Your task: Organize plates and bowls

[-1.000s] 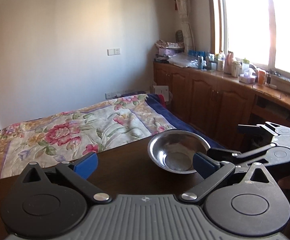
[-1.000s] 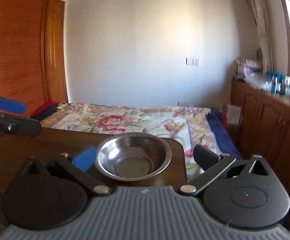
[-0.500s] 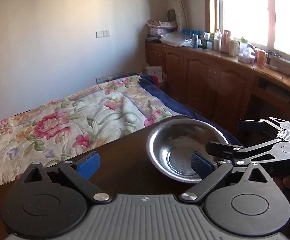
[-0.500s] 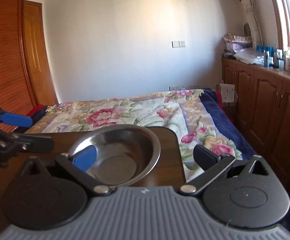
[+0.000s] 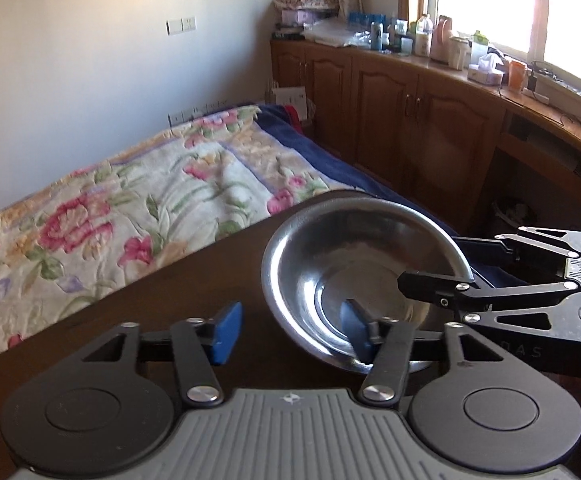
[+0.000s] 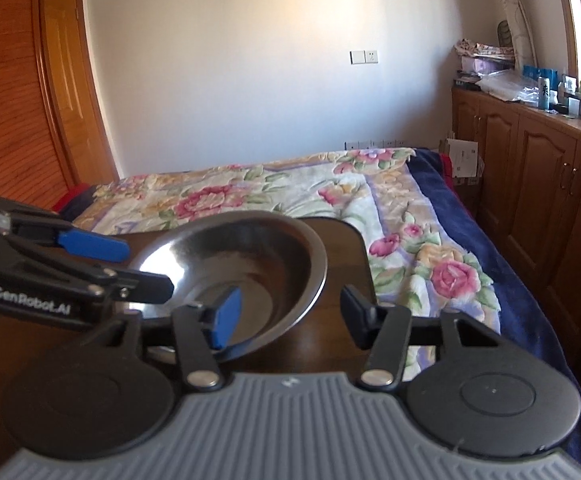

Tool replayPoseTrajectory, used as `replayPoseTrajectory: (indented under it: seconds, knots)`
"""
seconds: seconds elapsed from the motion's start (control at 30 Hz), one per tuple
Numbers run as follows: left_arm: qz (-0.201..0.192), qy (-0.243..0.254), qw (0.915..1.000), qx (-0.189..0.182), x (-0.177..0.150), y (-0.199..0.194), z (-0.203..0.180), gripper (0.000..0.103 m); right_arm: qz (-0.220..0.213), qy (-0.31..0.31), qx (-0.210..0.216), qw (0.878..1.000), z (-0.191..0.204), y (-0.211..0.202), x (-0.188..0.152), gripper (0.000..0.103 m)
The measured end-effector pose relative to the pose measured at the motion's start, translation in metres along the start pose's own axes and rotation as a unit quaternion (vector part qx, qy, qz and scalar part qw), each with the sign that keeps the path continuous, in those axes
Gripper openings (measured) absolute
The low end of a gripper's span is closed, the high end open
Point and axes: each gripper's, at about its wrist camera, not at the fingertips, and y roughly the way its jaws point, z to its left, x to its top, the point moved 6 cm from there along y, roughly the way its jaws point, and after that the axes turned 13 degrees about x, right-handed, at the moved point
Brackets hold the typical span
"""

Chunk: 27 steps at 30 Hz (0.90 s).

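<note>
A steel bowl (image 5: 354, 264) sits near the far right corner of the dark wooden table (image 5: 162, 304); it also shows in the right wrist view (image 6: 250, 264). My left gripper (image 5: 290, 334) is open, its right finger over the bowl's near rim, the left finger outside it. My right gripper (image 6: 290, 316) is open, its left finger inside the bowl's near rim, the right finger outside. Each gripper reaches the bowl from an opposite side. The bowl looks tilted.
A bed with a floral quilt (image 6: 290, 196) lies beyond the table's far edge. Wooden cabinets (image 5: 410, 112) with bottles on top run along the right under the window. A wooden door (image 6: 66, 80) stands at the left.
Both grippers have moved in toward the bowl and lower. Their fingers have narrowed somewhat and now straddle the bowl's rim from opposite sides.
</note>
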Motion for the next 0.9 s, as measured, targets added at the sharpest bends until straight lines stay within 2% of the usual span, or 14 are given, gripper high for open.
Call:
replayPoseTrajectory:
  seconds: [0.13, 0.3, 0.37, 0.43, 0.5, 0.7, 0.9]
  knots:
    - [0.01, -0.009, 0.9999, -0.008, 0.0, 0.003, 0.0, 0.046, 0.003, 0.001, -0.001, 1.0, 0.001, 0.001, 0.001, 0.052]
    - [0.017, -0.014, 0.9997, -0.012, -0.001, 0.006, -0.002, 0.046, 0.007, -0.002, -0.003, 1.0, 0.001, 0.002, 0.001, 0.047]
    - [0.019, -0.014, 0.9996, -0.013, -0.002, 0.007, -0.002, 0.039, 0.008, -0.001, -0.003, 1.0, 0.001, 0.004, 0.001, 0.045]
    - [0.024, -0.018, 0.9993, -0.022, -0.003, 0.008, -0.002, 0.026, 0.007, -0.001, -0.002, 1.0, 0.001, 0.003, 0.002, 0.038]
    - [0.025, -0.022, 0.9991, -0.025, -0.002, 0.007, -0.003, 0.023, 0.01, -0.001, -0.001, 1.0, 0.001, 0.004, 0.001, 0.03]
    - [0.02, -0.025, 0.9994, -0.017, 0.0, -0.005, -0.001, 0.02, 0.01, 0.012, -0.001, 1.0, -0.002, 0.005, 0.001, 0.022]
    - [-0.006, -0.029, 0.9995, -0.009, 0.008, -0.034, 0.005, 0.02, -0.018, 0.019, 0.015, 1.0, 0.006, -0.011, 0.014, 0.02]
